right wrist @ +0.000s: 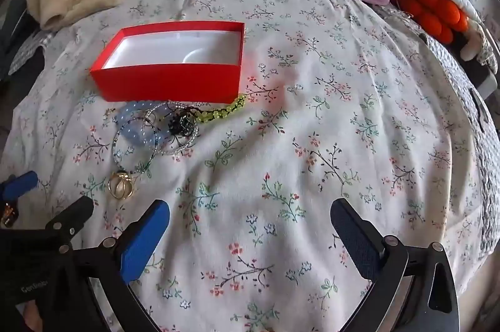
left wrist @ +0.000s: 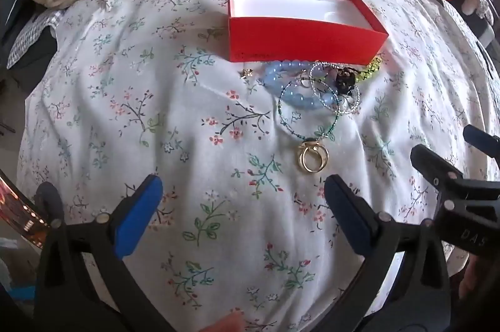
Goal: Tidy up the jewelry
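Both claws, left [left wrist: 243, 216] and right [right wrist: 250, 235], gape wide and hold nothing above the bed [left wrist: 156, 113]. The jewelry [left wrist: 312, 88] lies in a tangled heap just in front of the red box [left wrist: 300, 41], gold rings [left wrist: 312, 158] nearest. It looks light, loose and slippery; pinch a bead strand or a bangle rim, lifting slowly as pieces may snag

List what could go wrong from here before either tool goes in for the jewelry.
1. The blue bead bracelet, thin hoops and black piece overlap in one pile, so lifting one may drag the others.
2. The gold ring lies flat on the soft, wrinkled floral sheet; wide pads may pinch fabric or slip off it.
3. The green bead strand lies against the red box; reaching for it may push the light box away.
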`<state>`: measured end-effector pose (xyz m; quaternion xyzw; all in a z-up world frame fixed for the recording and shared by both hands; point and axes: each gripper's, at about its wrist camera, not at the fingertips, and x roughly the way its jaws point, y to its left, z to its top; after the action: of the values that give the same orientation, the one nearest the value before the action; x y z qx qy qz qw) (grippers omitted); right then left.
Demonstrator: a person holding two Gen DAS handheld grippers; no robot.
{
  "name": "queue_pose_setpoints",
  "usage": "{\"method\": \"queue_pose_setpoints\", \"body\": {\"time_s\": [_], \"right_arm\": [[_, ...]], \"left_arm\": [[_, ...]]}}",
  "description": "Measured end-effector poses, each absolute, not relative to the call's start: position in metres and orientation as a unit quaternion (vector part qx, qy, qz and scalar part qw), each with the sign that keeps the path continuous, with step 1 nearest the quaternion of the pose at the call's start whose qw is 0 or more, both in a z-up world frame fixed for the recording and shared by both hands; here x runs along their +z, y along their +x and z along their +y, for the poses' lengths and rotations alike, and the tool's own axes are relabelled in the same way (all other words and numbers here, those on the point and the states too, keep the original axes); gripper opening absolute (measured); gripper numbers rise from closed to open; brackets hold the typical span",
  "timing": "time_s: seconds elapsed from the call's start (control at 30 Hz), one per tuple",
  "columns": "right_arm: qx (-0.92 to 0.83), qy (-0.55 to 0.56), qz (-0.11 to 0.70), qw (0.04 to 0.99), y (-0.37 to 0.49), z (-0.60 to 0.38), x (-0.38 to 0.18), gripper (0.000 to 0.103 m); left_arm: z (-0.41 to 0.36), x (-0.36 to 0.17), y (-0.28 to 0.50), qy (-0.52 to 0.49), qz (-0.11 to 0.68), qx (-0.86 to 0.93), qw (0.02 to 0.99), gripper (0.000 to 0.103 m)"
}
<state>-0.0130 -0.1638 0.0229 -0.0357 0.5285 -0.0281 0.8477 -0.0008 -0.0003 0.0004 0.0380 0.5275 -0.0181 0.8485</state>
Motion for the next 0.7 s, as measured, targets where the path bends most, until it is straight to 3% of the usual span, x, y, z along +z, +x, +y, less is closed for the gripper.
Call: {"method": "queue_pose_setpoints", "body": {"time_s": [0.7], "right_arm": [[-0.024,-0.045,0.562,0.825,-0.005,-0.163,0.019,0.103]], "left_arm": [[0.007,0.006,0.008,0.044,0.523,-0.012,0.851,0.103]]}}
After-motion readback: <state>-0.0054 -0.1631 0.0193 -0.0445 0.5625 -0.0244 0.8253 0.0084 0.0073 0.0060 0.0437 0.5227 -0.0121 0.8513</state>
